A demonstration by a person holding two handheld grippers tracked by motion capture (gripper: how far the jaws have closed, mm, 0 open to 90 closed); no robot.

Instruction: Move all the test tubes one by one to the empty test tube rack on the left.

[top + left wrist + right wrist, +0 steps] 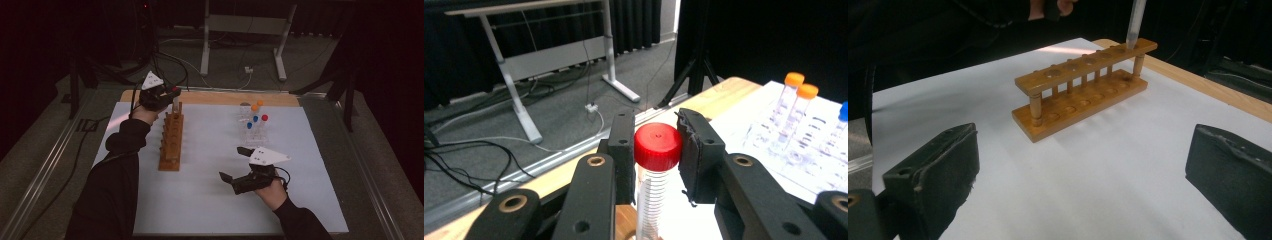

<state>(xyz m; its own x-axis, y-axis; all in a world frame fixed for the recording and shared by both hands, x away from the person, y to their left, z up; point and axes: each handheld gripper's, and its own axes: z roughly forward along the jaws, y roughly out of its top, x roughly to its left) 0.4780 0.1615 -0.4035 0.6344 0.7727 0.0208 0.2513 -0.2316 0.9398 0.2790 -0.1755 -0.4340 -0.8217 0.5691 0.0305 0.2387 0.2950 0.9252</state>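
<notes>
From the high view, a white mat (210,200) covers a table, with bare wood showing along the far edge; open mat lies between a wooden rack (171,141) on the left and a clear stand of capped tubes (254,125) to the right. The left gripper (167,95) hangs over the rack's far end, clamped on a red-capped tube (175,103) that stands upright, its long axis vertical, lower end at the rack's last hole. The right gripper (234,163) rests low over the near right mat, well apart from both racks, jaws spread wide on nothing. In the left gripper view, the black pads (694,150) press the tube (657,170) just below its red cap, cap upward; orange-capped tubes (796,105) stand at right near the table's edge. In the right gripper view, the rack (1083,90) runs slantwise across clear mat, the tube (1135,22) rising straight from its far end; both jaws stand far apart.
</notes>
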